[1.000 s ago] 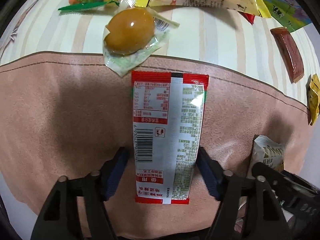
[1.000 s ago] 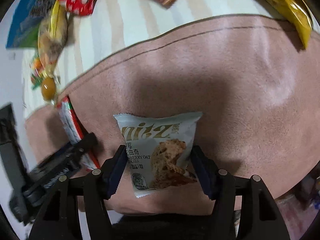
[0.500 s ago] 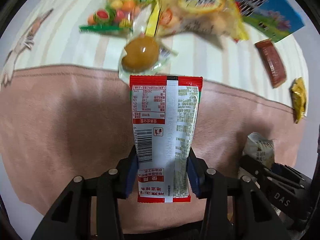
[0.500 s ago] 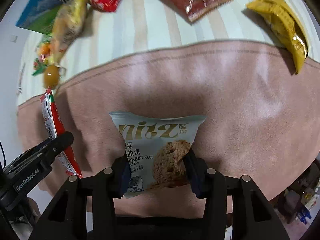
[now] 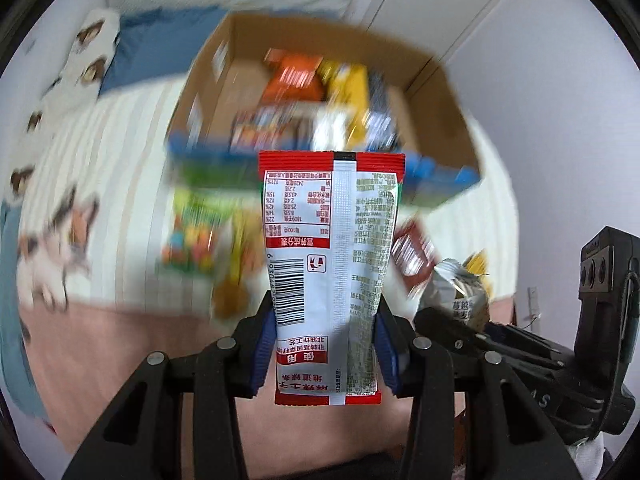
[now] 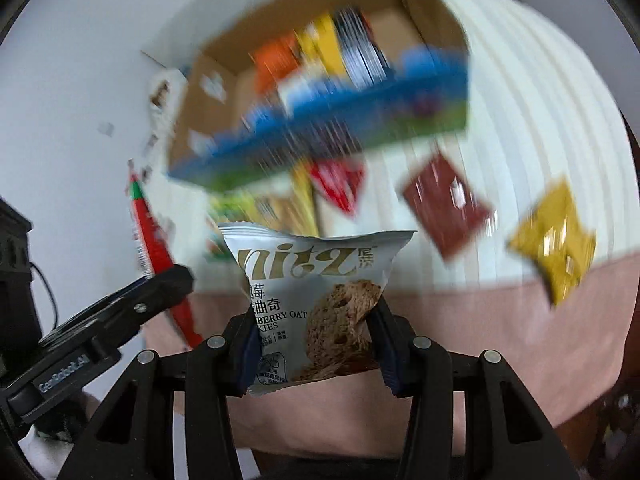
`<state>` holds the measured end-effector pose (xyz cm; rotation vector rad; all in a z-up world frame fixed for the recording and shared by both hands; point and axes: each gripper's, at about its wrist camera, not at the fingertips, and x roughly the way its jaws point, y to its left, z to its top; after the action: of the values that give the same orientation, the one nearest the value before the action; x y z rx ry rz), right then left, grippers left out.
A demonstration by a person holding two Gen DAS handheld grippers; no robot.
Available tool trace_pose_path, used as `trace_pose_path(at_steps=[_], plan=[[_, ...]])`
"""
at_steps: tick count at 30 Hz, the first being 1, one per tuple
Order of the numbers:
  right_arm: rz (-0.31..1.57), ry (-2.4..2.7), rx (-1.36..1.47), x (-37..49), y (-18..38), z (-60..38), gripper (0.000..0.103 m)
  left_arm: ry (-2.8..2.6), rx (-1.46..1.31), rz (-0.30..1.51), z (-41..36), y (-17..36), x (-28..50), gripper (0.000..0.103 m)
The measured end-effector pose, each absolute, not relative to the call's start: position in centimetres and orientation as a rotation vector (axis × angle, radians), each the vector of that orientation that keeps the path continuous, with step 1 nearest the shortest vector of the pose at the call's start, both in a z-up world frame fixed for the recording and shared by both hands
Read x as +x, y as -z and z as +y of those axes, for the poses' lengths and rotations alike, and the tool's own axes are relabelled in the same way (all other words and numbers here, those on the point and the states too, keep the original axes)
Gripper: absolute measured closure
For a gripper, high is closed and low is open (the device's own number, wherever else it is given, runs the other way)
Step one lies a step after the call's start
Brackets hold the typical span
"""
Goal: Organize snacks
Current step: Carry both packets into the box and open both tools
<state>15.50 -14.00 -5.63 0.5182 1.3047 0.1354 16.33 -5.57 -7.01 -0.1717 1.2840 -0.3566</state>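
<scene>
My left gripper is shut on a red and white snack packet and holds it upright in the air; the packet also shows edge-on in the right wrist view. My right gripper is shut on a pale blue cookie packet, also lifted; it shows at the right of the left wrist view. An open cardboard box with several snack packs inside stands ahead on the striped bed; it also shows in the right wrist view.
Loose snacks lie on the striped sheet before the box: a brown packet, a yellow packet, a red packet, a candy bag. A pink blanket covers the near part. A white wall is behind.
Both grippers have lifted their packets off the pink blanket and tilted up, so the cardboard box has come into view. The background is blurred by motion.
</scene>
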Motion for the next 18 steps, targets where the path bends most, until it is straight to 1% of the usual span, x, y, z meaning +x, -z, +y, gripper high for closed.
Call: trace_pose_path(at_steps=[1, 4, 8, 12, 14, 18], plan=[[1.282, -0.143, 0.515, 16.7, 4.6, -14.0, 0.053, 0.364, -0.165, 1.258, -5.9, 5.5, 18.0, 0.062], [1.219, -0.131, 0.467, 20.6, 1.3, -14.7, 0.053, 0.369, -0.137, 1.212, -6.6, 3.3, 22.2, 0.062], [1.187, -0.058, 0.371, 27.1, -0.6, -16.2, 0.053, 0.359, -0.084, 1.235, -7.8, 3.1, 28.8, 0.061], [1.226, 0.02, 0.298, 33.4, -0.2, -18.0, 0.052, 0.31, -0.052, 1.292, -7.7, 5.4, 35.0, 0.061], [1.26, 0.051, 0.277, 36.2, 0.6, -18.9, 0.053, 0.285, -0.037, 1.314, -7.2, 6.8, 36.9, 0.061], [1.316, 0.097, 0.236, 41.5, 2.8, -20.3, 0.052, 0.236, -0.008, 1.394, -6.7, 10.7, 41.3, 0.06]])
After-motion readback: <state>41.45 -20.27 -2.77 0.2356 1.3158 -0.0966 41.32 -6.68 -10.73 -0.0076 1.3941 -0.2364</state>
